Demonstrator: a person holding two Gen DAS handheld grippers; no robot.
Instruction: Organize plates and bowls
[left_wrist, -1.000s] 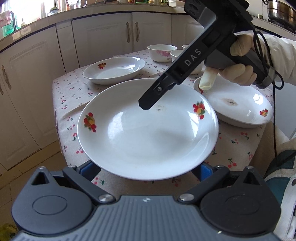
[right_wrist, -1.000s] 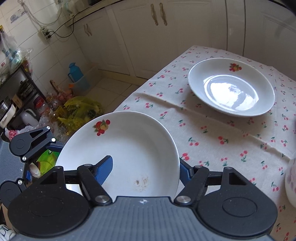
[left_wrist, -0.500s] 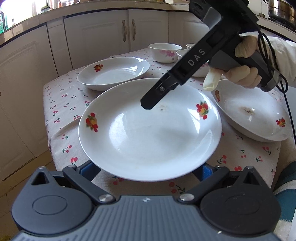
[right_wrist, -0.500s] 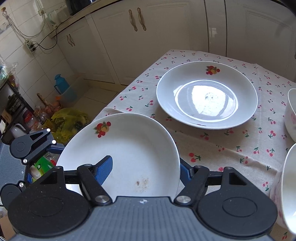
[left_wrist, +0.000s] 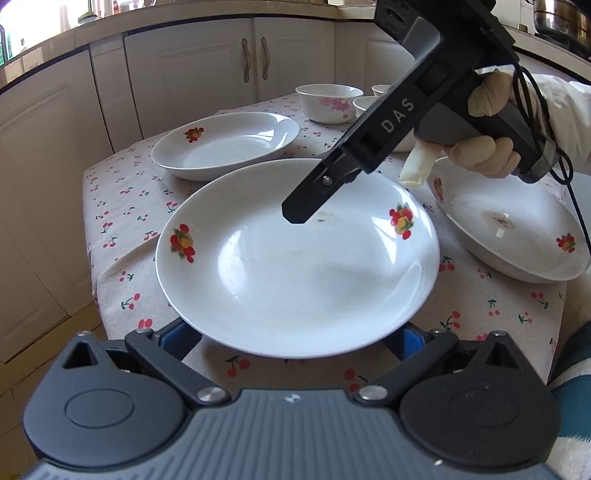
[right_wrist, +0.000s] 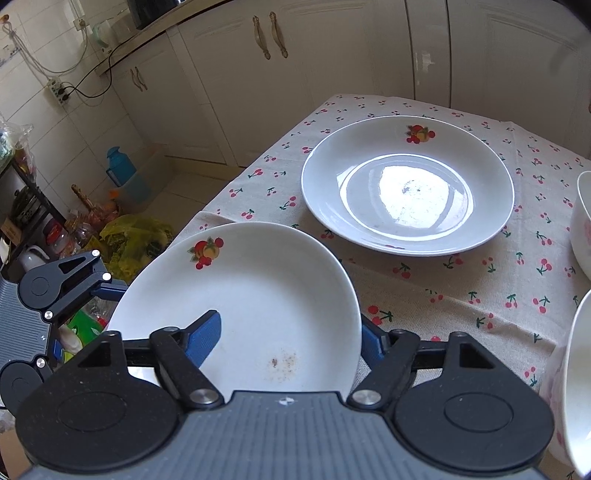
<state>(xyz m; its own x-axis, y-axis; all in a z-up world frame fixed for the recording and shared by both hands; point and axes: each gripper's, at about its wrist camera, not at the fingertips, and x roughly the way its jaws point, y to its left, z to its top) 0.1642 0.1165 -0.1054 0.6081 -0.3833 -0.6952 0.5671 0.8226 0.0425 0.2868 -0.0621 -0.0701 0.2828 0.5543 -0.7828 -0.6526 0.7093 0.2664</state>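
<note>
Over table edge — right hand-held gripper (right_wrist: 288, 334) jaws just opening, still straddling plate (right_wrist: 240, 306) rim.

Around you stand cream cabinets (left_wrist: 207, 74) with panelled doors and brass handles (right_wrist: 274, 35), running under a pale countertop (left_wrist: 110, 27) edged in dark trim. Bright daylight comes in from the window (left_wrist: 40, 18) above that countertop at the far left of the left view. The table carries a beige tablecloth (right_wrist: 443, 295) printed with red cherries, hanging over its edges. Beyond the table's left edge in the right view you see a tiled floor (right_wrist: 184, 192), a white tiled wall (right_wrist: 37, 92) with a power strip (right_wrist: 59, 94) and black cable, a blue jug (right_wrist: 120, 166), a yellow plastic bag (right_wrist: 136, 236), and a dark shelf rack (right_wrist: 26, 206) crowded with jars.
</note>
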